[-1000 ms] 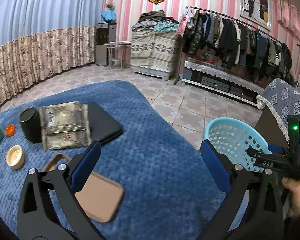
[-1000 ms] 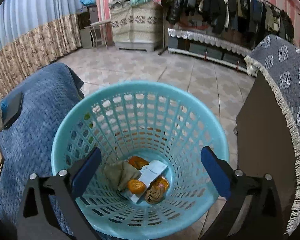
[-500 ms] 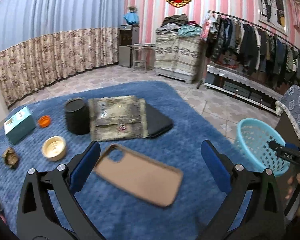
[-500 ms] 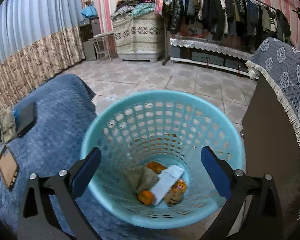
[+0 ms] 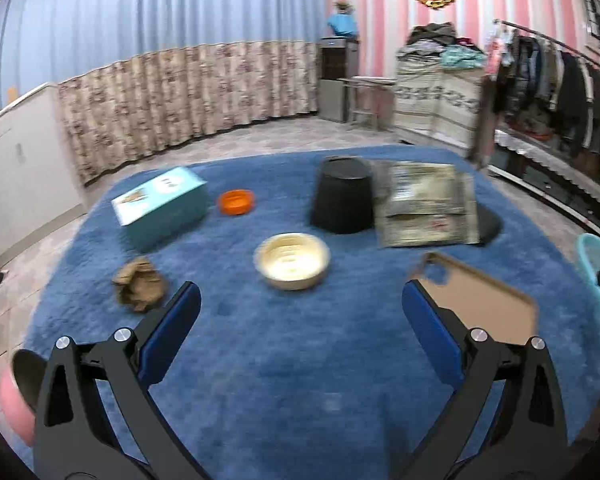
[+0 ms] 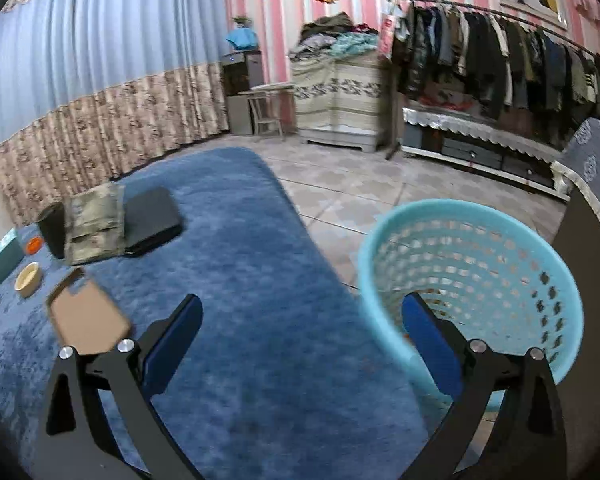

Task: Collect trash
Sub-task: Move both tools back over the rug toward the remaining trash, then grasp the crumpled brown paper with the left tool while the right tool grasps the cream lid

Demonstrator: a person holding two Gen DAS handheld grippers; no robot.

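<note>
A crumpled brown paper wad (image 5: 140, 289) lies on the blue plush cover (image 5: 300, 352), near its left edge, just ahead of the left gripper (image 5: 300, 320), whose jaws stand wide apart and hold nothing; beyond it sit a teal box (image 5: 162, 205), an orange cap (image 5: 236, 201), a cream bowl (image 5: 292, 260), a black cup (image 5: 345, 200) and a tan phone case (image 5: 480, 300); the right gripper (image 6: 300, 332) is likewise spread wide and empty beside the turquoise basket (image 6: 480, 264) on the tiled floor (image 6: 360, 188); blue curtains (image 5: 160, 12) and a clothes rack (image 6: 480, 48) line the pink-striped room.
</note>
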